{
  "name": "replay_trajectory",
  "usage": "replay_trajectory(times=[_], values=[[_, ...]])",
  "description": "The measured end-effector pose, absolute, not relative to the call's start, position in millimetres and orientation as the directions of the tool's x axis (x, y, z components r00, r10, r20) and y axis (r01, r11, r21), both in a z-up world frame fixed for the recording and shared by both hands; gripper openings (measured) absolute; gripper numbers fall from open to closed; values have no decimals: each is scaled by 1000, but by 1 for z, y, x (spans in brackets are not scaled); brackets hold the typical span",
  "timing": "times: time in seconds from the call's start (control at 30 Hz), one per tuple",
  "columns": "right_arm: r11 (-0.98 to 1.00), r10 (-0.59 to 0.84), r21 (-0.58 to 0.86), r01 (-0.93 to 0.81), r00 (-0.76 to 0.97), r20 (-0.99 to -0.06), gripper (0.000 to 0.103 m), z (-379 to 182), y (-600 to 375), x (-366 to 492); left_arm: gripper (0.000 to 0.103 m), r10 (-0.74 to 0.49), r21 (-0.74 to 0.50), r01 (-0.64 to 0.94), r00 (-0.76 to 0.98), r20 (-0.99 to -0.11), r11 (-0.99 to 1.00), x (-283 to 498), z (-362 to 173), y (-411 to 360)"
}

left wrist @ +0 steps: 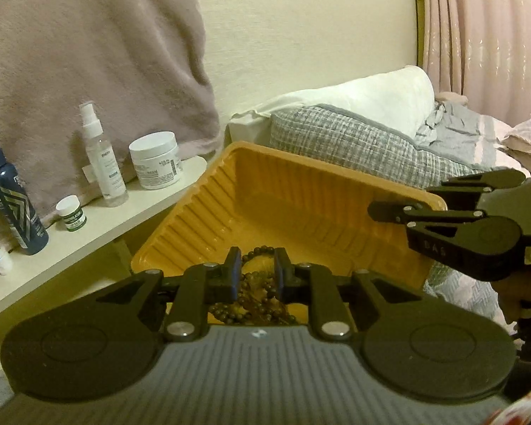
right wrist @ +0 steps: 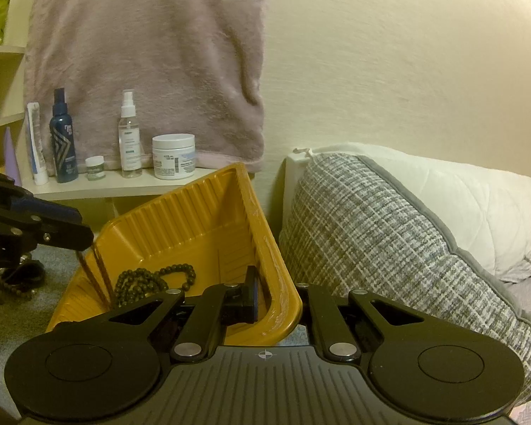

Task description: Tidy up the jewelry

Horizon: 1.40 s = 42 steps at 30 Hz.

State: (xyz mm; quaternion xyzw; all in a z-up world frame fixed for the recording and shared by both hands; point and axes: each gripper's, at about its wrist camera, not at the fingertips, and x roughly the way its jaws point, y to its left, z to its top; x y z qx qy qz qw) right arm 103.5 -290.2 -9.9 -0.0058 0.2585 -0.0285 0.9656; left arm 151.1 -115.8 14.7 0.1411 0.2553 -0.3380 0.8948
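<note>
An orange ribbed plastic tray [left wrist: 301, 191] lies on the bed, tilted up. My right gripper [right wrist: 276, 301] is shut on the tray's near corner rim [right wrist: 279, 304]; it also shows in the left wrist view [left wrist: 389, 210] at the tray's right rim. A dark brown bead necklace [right wrist: 148, 279] lies coiled in the tray. My left gripper [left wrist: 256, 276] is above the tray's near edge, its jaws partly closed with bead strands [left wrist: 255, 294] between them. In the right wrist view the left gripper [right wrist: 78, 237] has brown strands [right wrist: 95, 272] hanging from it into the tray.
A cream shelf [left wrist: 88, 219] holds a dark blue spray bottle [left wrist: 10, 191], a clear spray bottle [left wrist: 99, 156], a white jar [left wrist: 155, 164] and a small green-labelled jar [left wrist: 70, 212]. A mauve towel [right wrist: 145, 63] hangs behind. A grey plaid pillow [right wrist: 389, 248] lies right of the tray. More jewelry [right wrist: 14, 279] lies left.
</note>
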Motion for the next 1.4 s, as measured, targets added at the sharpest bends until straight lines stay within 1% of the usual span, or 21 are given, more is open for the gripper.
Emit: replay_trajectory(times=[0.13, 0.27, 0.47, 0.7, 0.87, 1.0, 1.23, 1.33, 1.4], values=[[998, -59, -26, 53, 865, -498, 8, -10, -290, 103, 21, -508, 86, 646, 668, -544, 758, 152, 17, -104], [998, -59, -26, 53, 865, -499, 8, -10, -290, 103, 24, -457, 94, 586, 713, -532, 805, 152, 19, -79], [998, -59, -27, 53, 865, -499, 8, -10, -290, 103, 27, -336, 105, 454, 778, -530, 885, 154, 19, -26], [998, -61, -28, 54, 865, -499, 8, -10, -290, 103, 29, -150, 107, 248, 820, -553, 963, 158, 10, 45], [998, -64, -27, 58, 864, -500, 8, -11, -290, 103, 29, -84, 95, 169, 812, -577, 981, 152, -7, 74], [998, -65, -28, 59, 863, -501, 8, -11, -291, 103, 29, -77, 72, 149, 794, -602, 986, 144, -26, 78], [998, -66, -29, 59, 862, -502, 8, -11, -291, 104, 29, -111, 45, 181, 764, -636, 983, 140, -63, 60], [998, -67, -31, 60, 862, -503, 8, -12, -291, 104, 27, -118, 56, 201, 754, -646, 978, 141, -73, 52], [998, -68, -30, 61, 862, -503, 8, -12, -292, 104, 23, -128, 47, 208, 749, -650, 977, 143, -77, 50]])
